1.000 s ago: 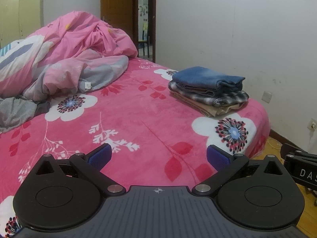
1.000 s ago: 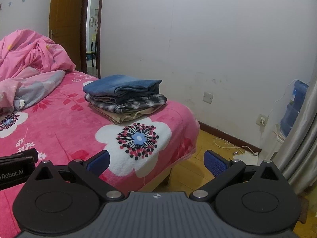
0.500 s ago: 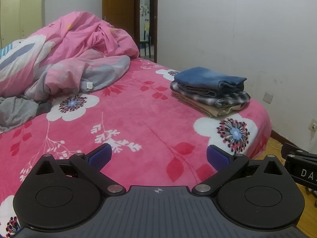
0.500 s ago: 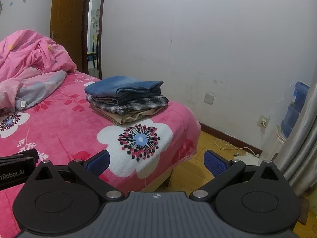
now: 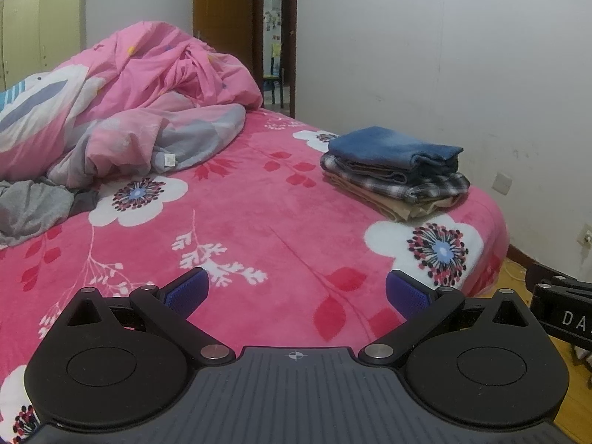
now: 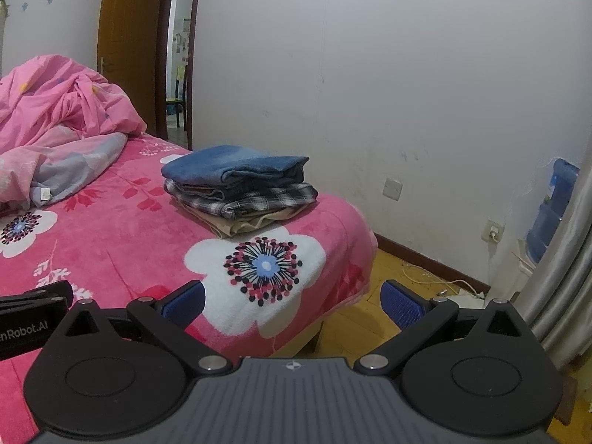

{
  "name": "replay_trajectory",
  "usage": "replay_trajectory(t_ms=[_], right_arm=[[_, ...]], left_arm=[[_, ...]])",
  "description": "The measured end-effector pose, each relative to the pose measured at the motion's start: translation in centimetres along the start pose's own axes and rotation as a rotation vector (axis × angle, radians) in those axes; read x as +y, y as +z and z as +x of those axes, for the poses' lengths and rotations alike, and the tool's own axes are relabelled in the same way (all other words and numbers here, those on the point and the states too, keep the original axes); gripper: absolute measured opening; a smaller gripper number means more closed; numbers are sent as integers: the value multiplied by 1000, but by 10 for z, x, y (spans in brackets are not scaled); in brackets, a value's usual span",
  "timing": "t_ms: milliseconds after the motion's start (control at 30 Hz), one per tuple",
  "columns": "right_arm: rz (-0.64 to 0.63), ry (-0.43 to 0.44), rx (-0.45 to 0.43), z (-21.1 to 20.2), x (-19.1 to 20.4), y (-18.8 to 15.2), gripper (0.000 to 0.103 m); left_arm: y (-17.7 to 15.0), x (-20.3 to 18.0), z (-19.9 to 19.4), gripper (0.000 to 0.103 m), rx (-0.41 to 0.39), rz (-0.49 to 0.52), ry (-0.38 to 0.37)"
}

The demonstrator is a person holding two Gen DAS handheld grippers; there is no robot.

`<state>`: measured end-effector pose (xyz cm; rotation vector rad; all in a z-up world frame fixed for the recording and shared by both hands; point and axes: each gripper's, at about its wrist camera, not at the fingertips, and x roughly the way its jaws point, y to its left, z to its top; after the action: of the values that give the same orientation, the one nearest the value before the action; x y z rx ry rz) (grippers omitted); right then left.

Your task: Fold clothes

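The left gripper (image 5: 296, 290) hangs low over the near edge of the bed, its two blue-padded fingers (image 5: 187, 290) spread wide with nothing between them, only pink blanket showing in the gap. The right gripper (image 6: 292, 301) is just as wide apart and just as empty, held over the bed's corner so that one finger sits above the blanket and the other above the wooden floor (image 6: 373, 296). Each tool catches a black sliver of the other at the edge of its view.

Moving out across the pink floral blanket (image 5: 240, 222), the stack of folded clothes (image 5: 396, 172) sits near the far right side of the bed, well apart from both grippers. On top is a blue denim piece (image 6: 236, 164), under it a dark plaid garment (image 6: 251, 198), and at the bottom a tan one (image 6: 244, 222), the three squared up and lying flat.

Over on the left, a grey garment (image 5: 33, 209) lies crumpled at the foot of a heaped pink quilt (image 5: 129, 111), touching it. Beyond the bed, a brown door (image 6: 127, 55) stands open against a white wall (image 6: 407, 74), and a blue water jug (image 6: 551, 214) stands beside a grey curtain (image 6: 569, 277) at the far right.
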<state>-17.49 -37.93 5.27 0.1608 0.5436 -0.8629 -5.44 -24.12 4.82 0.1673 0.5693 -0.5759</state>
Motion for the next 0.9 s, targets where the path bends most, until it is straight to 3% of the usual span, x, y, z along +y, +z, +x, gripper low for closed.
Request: replay_trajectory(t_ms=[900], right_arm=[[-9,5,0,-1,6,2,103]], left_arm=[[1,4,3,103,4,-3,9]])
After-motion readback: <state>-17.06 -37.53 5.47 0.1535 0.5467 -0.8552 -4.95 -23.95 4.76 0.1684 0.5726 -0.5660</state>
